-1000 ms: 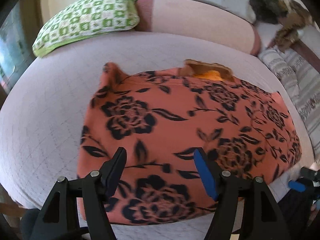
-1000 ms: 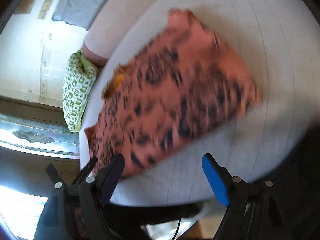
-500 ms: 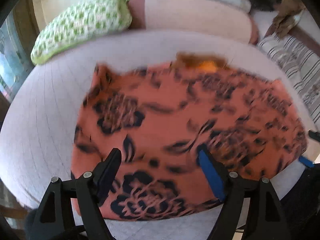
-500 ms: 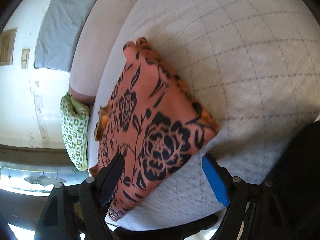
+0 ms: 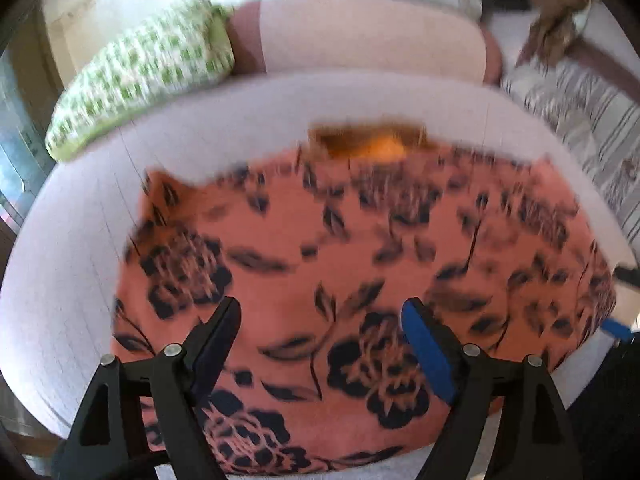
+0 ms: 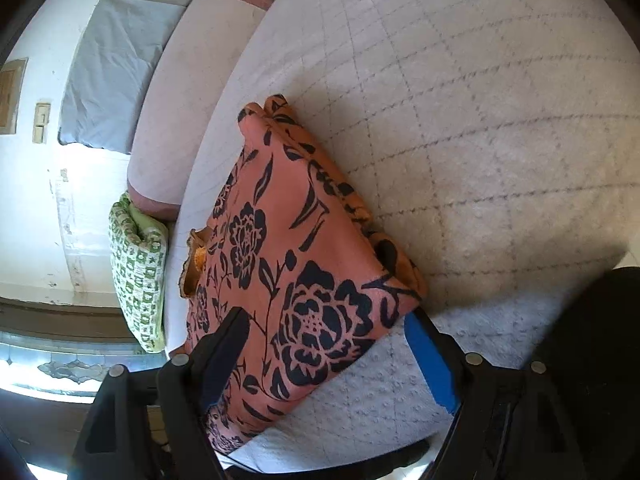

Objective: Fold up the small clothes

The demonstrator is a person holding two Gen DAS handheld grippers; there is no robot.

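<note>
An orange garment with black flowers (image 5: 340,248) lies folded flat on a pale quilted bed (image 5: 72,248). It also shows in the right wrist view (image 6: 296,264), where its right edge is layered. My left gripper (image 5: 322,316) is open and empty, hovering over the garment's near part. My right gripper (image 6: 326,326) is open and empty, its jaws straddling the garment's near right corner. The right gripper's blue pad (image 5: 616,328) peeks in at the right edge of the left wrist view.
A green and white checked pillow (image 5: 148,72) and a pink bolster (image 5: 368,36) lie at the far side of the bed. A striped cloth (image 5: 580,116) lies at the far right. A grey sheet (image 6: 112,64) hangs behind the bolster.
My left gripper has shifted right over the garment, still open. My right gripper has swung round and come in close to the garment's right corner.
</note>
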